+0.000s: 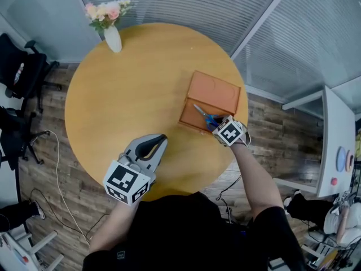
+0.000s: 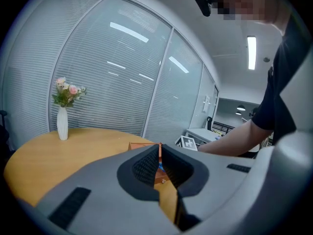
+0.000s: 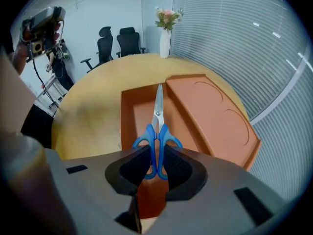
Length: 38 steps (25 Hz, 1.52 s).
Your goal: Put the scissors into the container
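Half the blue handles of the scissors [image 3: 158, 126] hide inside the right gripper [image 3: 156, 153] jaws clamping them, silver blades ahead over the container [image 3: 133, 112]; left gripper [image 2: 160, 155] jaws together

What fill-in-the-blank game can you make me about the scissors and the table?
1. The right gripper holds the scissors by their ____ handles.
2. The scissors hang over the open ____ container.
3. The white vase at the far edge of the round table holds pink ____.

Missing words: blue; orange; flowers.
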### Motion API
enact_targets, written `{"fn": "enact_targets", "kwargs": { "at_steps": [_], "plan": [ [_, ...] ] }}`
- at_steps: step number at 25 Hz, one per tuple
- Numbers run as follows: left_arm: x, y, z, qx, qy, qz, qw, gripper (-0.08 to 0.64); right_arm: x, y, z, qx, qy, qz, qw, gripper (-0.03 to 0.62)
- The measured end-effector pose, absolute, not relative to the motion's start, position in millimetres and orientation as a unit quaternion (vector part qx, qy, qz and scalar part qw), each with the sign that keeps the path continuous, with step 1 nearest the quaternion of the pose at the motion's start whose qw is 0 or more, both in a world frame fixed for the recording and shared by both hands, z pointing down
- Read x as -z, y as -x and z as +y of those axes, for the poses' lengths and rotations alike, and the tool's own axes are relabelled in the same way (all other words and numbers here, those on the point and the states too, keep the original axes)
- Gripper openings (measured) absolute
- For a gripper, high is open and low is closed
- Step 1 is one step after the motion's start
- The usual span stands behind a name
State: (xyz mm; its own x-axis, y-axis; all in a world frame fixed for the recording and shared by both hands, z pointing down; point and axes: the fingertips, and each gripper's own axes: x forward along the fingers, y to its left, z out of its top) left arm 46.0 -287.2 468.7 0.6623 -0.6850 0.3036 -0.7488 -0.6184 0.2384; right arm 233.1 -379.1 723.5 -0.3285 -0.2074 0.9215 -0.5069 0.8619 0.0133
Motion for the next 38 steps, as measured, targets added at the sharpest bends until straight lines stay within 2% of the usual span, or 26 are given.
{"fn": "enact_targets", "kwargs": {
  "at_steps": [14,17,24,27,33,38],
  "plan": [
    [-474.2,-29.5,-279.5,-0.091,-0.889,-0.409,0.185,0.026,-763.3,-252.3,-368.2,-0.181,-0.195,-0.725,0.635,0.096],
    [-474.1,-25.7,-277.1,-0.091,-0.890,-0.406,0.186,0.026,-766.0,-242.5,-361.5,-0.206,-0.189,-0.726,0.628,0.097],
    [-472.5,-15.5,-271.0,-0.091,-0.891,-0.405,0.184,0.026,-762.7,-252.1,-382.0,-0.150,-0.238,-0.727,0.626,0.097],
    [-471.9,-9.8,-266.9,-0.092,-0.892,-0.402,0.184,0.026,-758.9,-259.9,-378.2,-0.160,-0.252,-0.717,0.630,0.140],
    [-468.9,0.3,-263.9,-0.085,-0.896,-0.398,0.178,0.026,-737.2,-259.4,-381.4,-0.161,-0.293,-0.739,0.585,0.141],
    [-455.5,17.0,-264.4,-0.081,-0.904,-0.390,0.156,0.026,-682.4,-253.6,-389.7,-0.138,-0.367,-0.772,0.500,0.132]
  ]
}}
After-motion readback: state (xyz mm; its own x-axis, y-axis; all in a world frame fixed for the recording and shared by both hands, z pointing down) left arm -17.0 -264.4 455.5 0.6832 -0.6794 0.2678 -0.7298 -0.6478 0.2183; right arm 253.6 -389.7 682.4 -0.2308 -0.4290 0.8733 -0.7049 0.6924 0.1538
